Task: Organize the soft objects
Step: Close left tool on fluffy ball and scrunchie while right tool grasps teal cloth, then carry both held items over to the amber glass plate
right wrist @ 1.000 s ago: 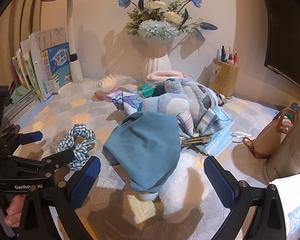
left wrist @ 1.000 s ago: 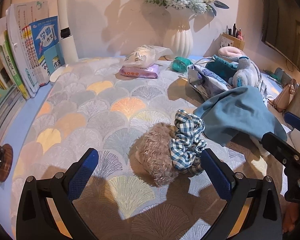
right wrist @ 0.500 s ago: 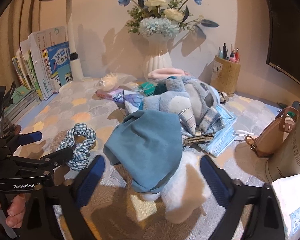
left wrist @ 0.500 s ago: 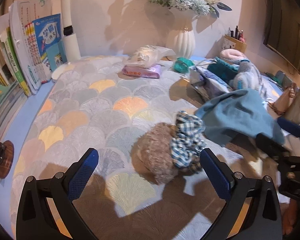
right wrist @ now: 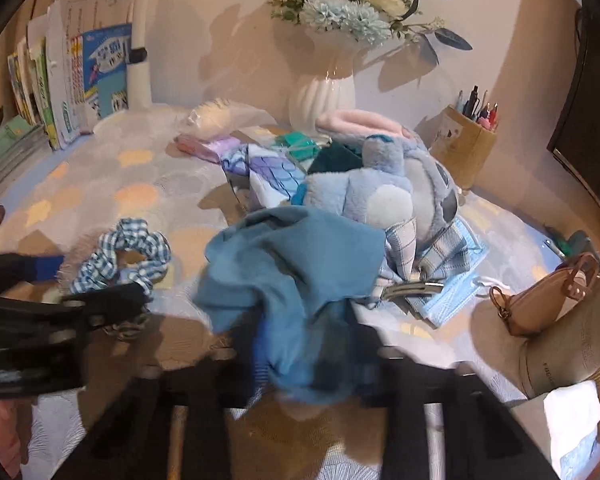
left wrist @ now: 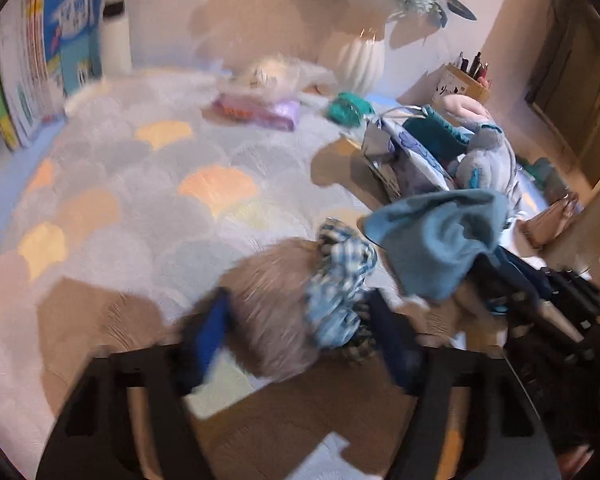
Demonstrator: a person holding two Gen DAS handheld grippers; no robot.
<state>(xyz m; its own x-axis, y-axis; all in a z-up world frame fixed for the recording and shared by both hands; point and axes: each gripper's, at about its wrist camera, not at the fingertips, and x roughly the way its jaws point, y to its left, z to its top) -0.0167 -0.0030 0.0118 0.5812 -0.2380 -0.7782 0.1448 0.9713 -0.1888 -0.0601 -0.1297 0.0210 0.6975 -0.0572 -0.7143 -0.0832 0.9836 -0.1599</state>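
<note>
In the left wrist view my left gripper [left wrist: 300, 340] has closed in on a brown fluffy scrunchie [left wrist: 272, 312] and a blue checked scrunchie [left wrist: 340, 284]; both lie between its blue pads, which press on them. In the right wrist view my right gripper [right wrist: 308, 360] is shut on a blue cloth [right wrist: 296, 272] that drapes over its blurred fingers. The checked scrunchie [right wrist: 124, 248] lies left of the cloth, with the left gripper [right wrist: 80, 288] around it. A blue plush toy [right wrist: 384, 188] lies behind the cloth.
A white vase [right wrist: 324, 92] of flowers, a pen holder [right wrist: 464, 144], books [right wrist: 68, 96] and a lamp post stand along the wall. A tissue pack [left wrist: 256, 110], a face mask [right wrist: 452, 296], a hair clip [right wrist: 412, 290] and a tan purse [right wrist: 540, 300] lie on the patterned mat.
Both grippers have closed: the left around the two scrunchies, the right onto the blue cloth. Both cameras have moved forward and the frames are blurred.
</note>
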